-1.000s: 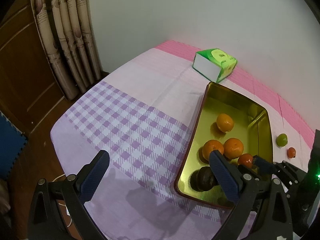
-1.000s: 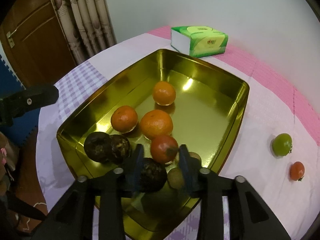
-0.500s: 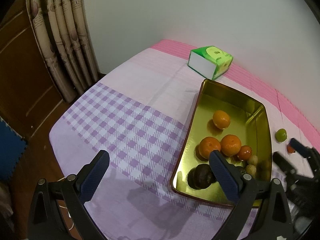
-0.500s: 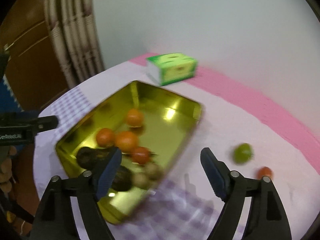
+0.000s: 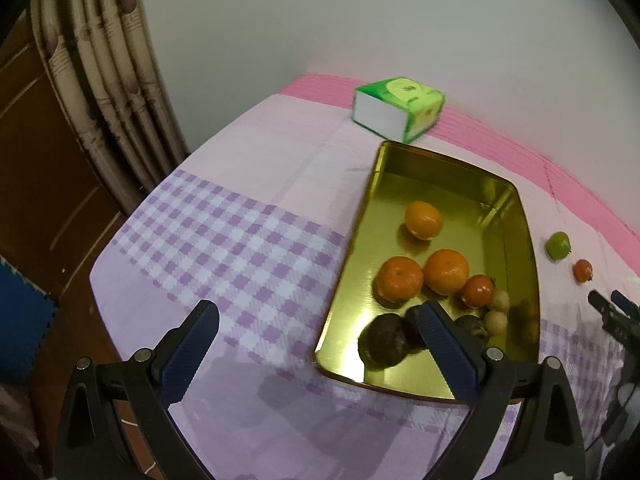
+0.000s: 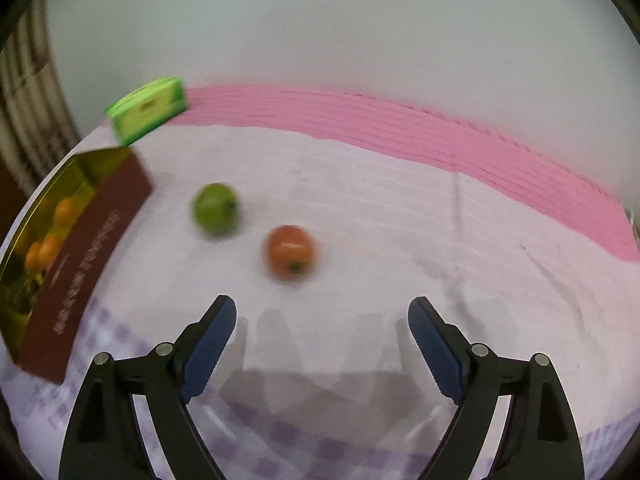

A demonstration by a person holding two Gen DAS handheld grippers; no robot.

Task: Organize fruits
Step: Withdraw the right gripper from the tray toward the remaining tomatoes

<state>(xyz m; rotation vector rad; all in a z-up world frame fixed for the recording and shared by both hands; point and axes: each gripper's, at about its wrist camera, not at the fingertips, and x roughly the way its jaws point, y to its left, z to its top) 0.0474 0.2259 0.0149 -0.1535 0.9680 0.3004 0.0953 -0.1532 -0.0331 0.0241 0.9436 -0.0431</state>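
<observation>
The left wrist camera looks steeply down from near the table's checked corner, with the gold tray point(image 5: 516, 216) at 3 o'clock and the tissue box point(image 5: 396, 110) at 1 o'clock. The right wrist camera sits lower, past the tray's far side, facing the wall. Both views share the tray, the box, the green fruit point(image 6: 216, 208) and the red fruit point(image 6: 291, 252).

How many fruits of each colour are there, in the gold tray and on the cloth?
Orange: 3
Red: 2, one in the tray, one on the cloth
Green: 1
Dark brown: 3
Small tan: 2, maybe more, blurred
Total: 11
</observation>
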